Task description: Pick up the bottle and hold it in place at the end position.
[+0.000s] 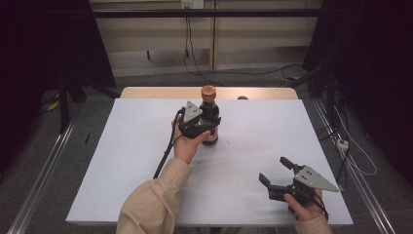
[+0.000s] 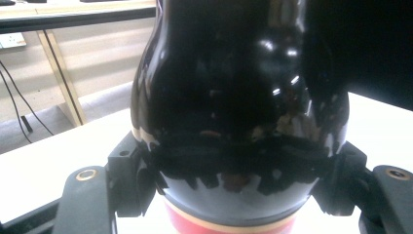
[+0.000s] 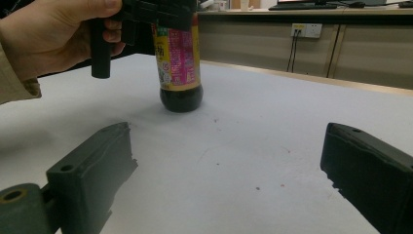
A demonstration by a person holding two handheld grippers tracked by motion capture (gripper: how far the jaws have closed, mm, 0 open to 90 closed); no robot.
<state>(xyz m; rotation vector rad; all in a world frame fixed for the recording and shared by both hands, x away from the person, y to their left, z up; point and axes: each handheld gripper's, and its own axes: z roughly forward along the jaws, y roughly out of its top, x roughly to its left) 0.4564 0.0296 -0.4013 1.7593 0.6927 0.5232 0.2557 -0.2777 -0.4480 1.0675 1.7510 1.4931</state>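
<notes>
The left gripper (image 1: 210,124) clamps the upright bottle (image 1: 210,117) at its glossy shoulder and may slip or topple it, while the right gripper (image 1: 275,171), well apart from the bottle, stands wide open, empty.

The bottle (image 2: 238,97) is glossy dark glass or plastic with a shiny printed label (image 3: 178,58); the table (image 1: 136,161) is smooth matt white.
</notes>
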